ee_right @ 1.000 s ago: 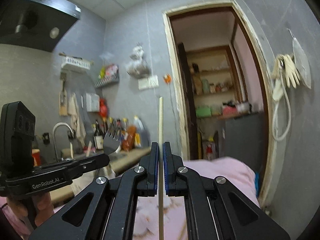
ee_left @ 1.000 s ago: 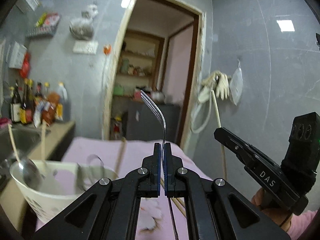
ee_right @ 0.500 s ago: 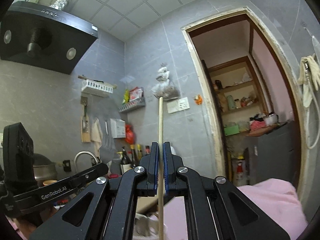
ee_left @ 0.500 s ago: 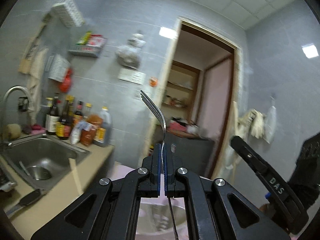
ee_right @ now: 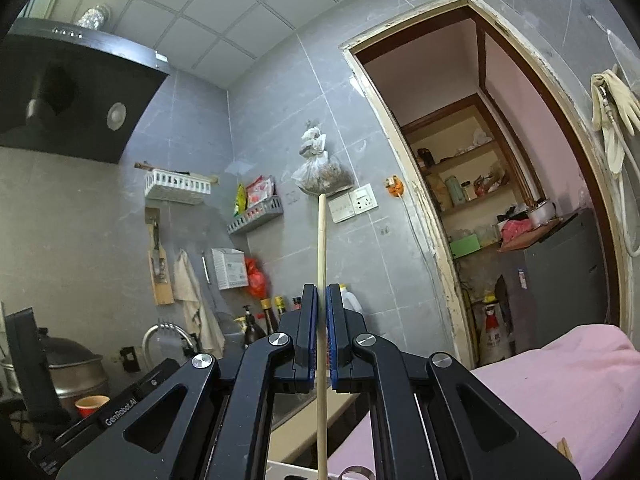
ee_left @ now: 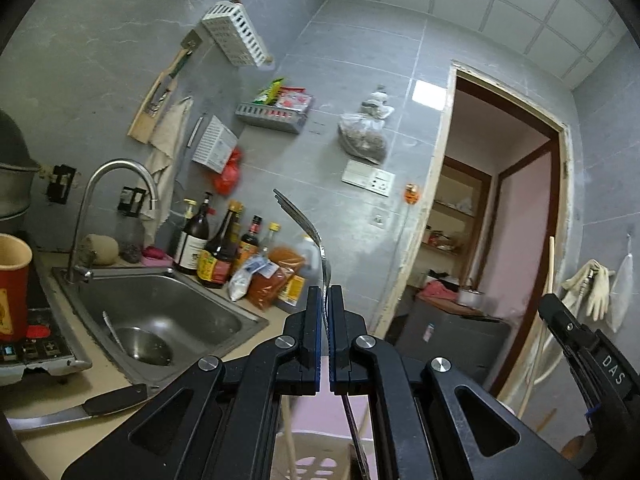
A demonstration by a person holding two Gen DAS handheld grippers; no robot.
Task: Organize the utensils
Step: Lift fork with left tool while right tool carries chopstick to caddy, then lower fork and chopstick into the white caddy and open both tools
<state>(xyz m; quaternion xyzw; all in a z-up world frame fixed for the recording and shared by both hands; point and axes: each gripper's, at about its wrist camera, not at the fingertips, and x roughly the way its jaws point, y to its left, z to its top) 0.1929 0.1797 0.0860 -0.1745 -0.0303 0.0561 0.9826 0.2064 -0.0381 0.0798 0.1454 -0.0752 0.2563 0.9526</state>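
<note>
A metal fork (ee_left: 316,236) stands pinched by its handle in the left gripper (ee_left: 325,312), tines curving up toward the upper left of the frame. A wooden chopstick (ee_right: 321,248) stands upright, clamped in the right gripper (ee_right: 321,312) at frame centre. The right unit reads "DAS" at the lower right of the left view; the left unit reads "GenRobot.AI" at the lower left of the right view. A steel sink (ee_left: 160,320) and sauce bottles (ee_left: 216,248) sit on the worktop (ee_left: 80,432) at left.

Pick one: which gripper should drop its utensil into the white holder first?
Left, tentatively. The left gripper, clamping the fork, has the white holder directly beneath it; the right gripper, holding the chopstick, sees only its rim.
</note>
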